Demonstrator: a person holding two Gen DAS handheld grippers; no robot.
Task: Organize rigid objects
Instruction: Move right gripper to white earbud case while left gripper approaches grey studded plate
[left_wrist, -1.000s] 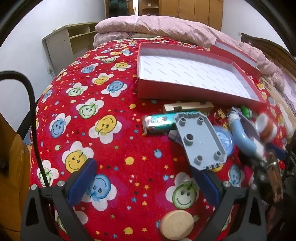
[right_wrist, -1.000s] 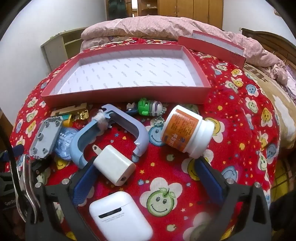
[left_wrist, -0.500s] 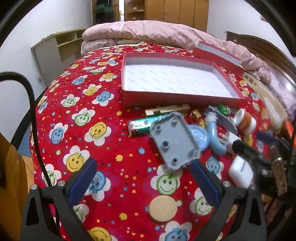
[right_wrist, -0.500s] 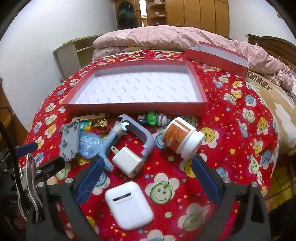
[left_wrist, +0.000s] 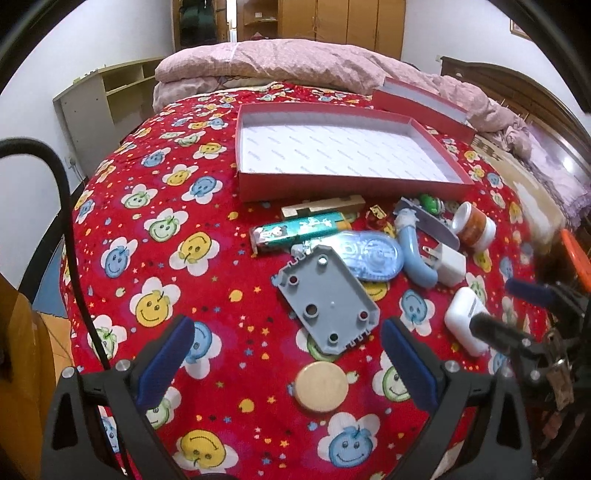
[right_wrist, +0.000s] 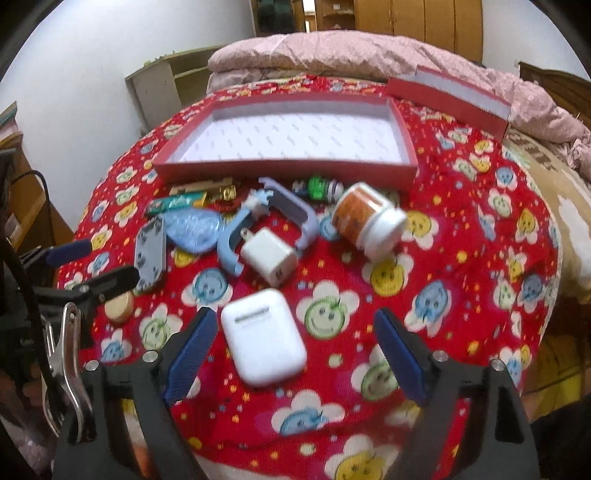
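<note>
Both hand-held grippers pulled back — left hand-held gripper (left_wrist: 284, 354) wide, grey plate (left_wrist: 327, 297) just ahead

Red smiley-flower bedspread (left_wrist: 177, 229), red white-lined tray (left_wrist: 332, 155), grey plate (left_wrist: 327, 299), white case (right_wrist: 264, 334).

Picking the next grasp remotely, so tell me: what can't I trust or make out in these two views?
- Small toys by the red tray: the green one is motion-blurred in the right wrist view, small and half behind the grey clamp in the left.
- Pill bottle label: unreadable, blurred.
- Correction tape: near end lies under the grey plate, left wrist view.
- Wooden block: partly behind the green tube.
</note>
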